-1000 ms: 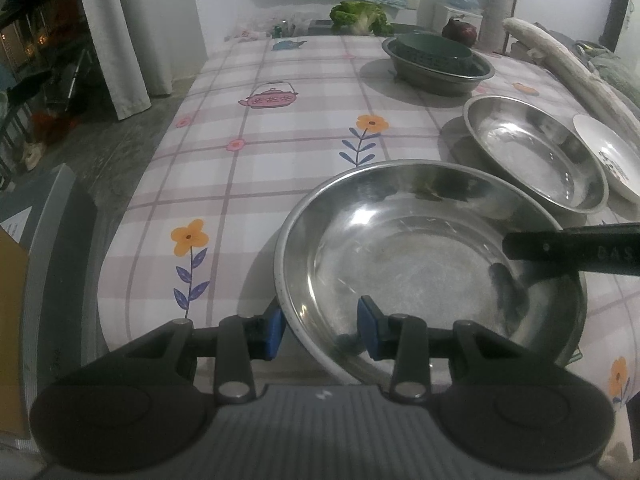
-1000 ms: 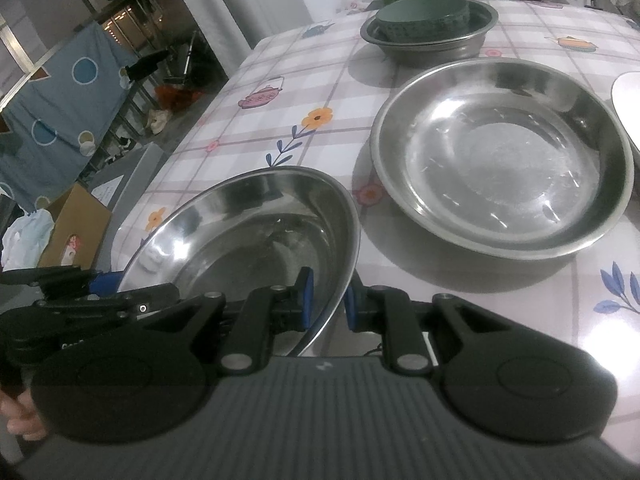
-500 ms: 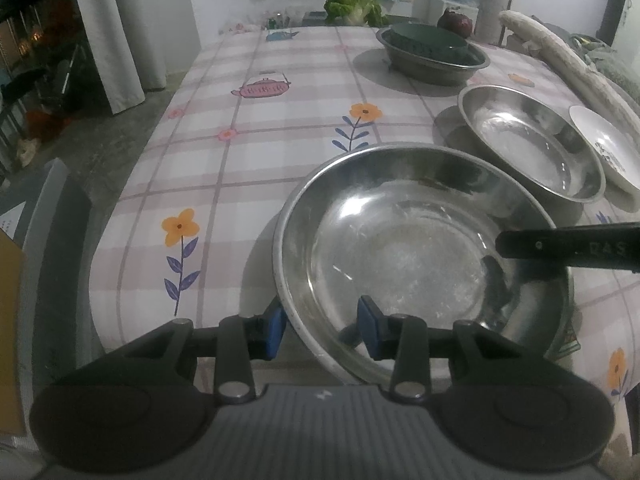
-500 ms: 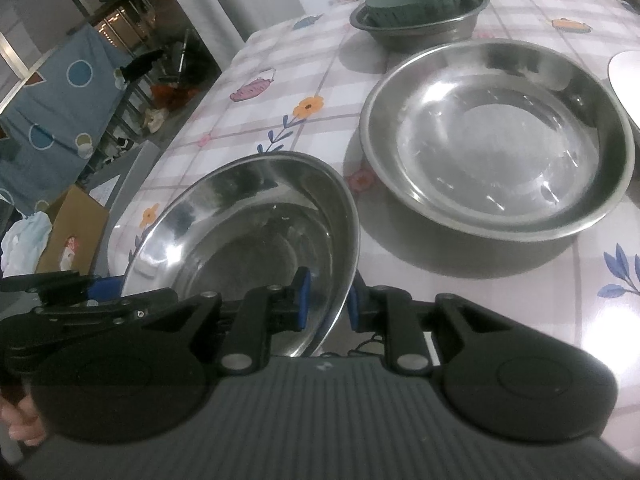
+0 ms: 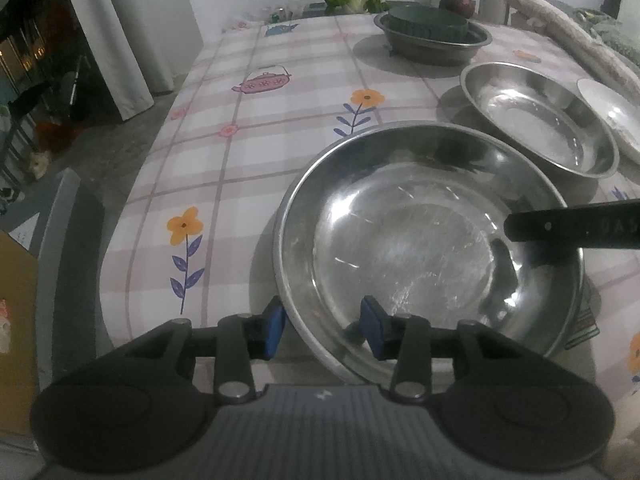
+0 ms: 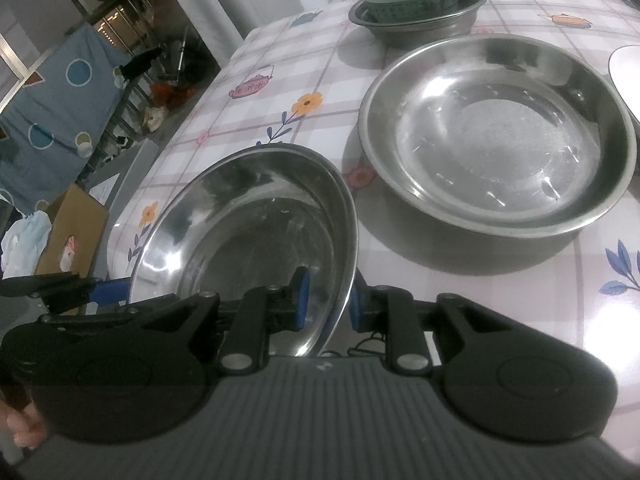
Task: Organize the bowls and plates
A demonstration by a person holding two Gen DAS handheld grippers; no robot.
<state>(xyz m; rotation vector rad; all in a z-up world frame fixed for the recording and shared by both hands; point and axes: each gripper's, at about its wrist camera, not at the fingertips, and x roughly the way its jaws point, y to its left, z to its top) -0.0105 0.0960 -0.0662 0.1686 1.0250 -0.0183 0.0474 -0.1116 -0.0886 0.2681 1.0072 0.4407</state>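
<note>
A wide steel bowl [image 5: 400,240] rests near the front edge of the flowered table [image 5: 280,140]. My left gripper [image 5: 322,332] straddles its near-left rim. Its jaws are opening, and the blue pads stand either side of the wall without pressing. My right gripper [image 6: 326,302] is shut on the opposite rim of the same bowl [image 6: 248,240], one pad inside and one outside. That side looks tipped up a little. The right gripper's black finger [image 5: 572,228] crosses the bowl's right rim in the left wrist view. The left gripper [image 6: 80,292] shows at the bowl's far side in the right wrist view.
A second steel bowl [image 6: 496,128] stands just beyond, with a white plate [image 6: 624,68] at its right. Farther back a grey bowl holds a dark green dish [image 6: 416,0]. Greens and a dark round vegetable lie at the far edge. A cardboard box [image 6: 68,236] is on the floor.
The left wrist view has tipped so more of the far table shows. The bowl has stayed between both grippers. The left pads stand a touch wider apart.
</note>
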